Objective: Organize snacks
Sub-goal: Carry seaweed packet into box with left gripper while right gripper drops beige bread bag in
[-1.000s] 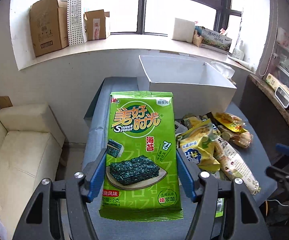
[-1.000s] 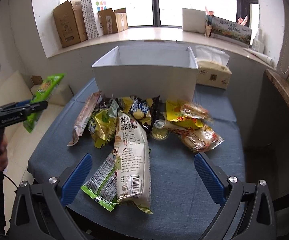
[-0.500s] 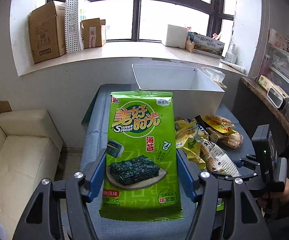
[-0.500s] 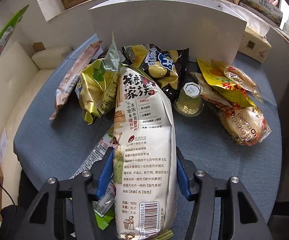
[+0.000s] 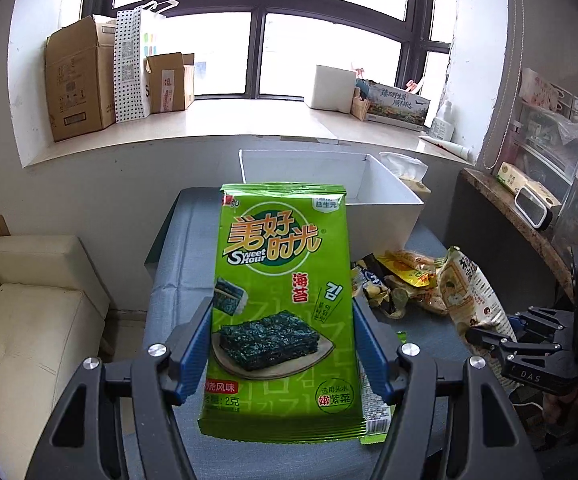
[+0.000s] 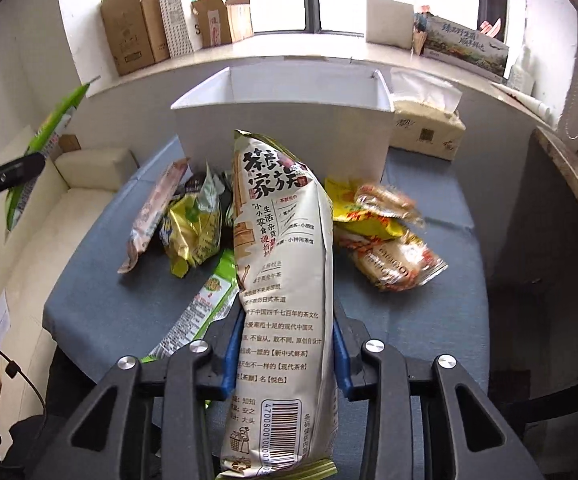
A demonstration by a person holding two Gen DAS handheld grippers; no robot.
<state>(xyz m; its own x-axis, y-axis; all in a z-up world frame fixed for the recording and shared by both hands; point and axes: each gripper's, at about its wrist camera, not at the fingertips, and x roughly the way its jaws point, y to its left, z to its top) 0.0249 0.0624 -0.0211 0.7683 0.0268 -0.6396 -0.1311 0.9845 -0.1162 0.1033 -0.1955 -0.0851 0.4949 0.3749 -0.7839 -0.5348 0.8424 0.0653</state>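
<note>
Nearest, the right gripper (image 6: 285,344) has its jaws closing on the tall cream snack bag (image 6: 285,264), pads pinching its lower half. The left gripper (image 5: 283,344) holds the green seaweed packet (image 5: 283,304) upright above the blue surface (image 5: 177,264). Best to lift both clear of the snack pile (image 6: 385,232), then over the white box (image 6: 281,136) behind it. The box's inside is hidden by its wall, and the cream bag covers snacks beneath.
</note>
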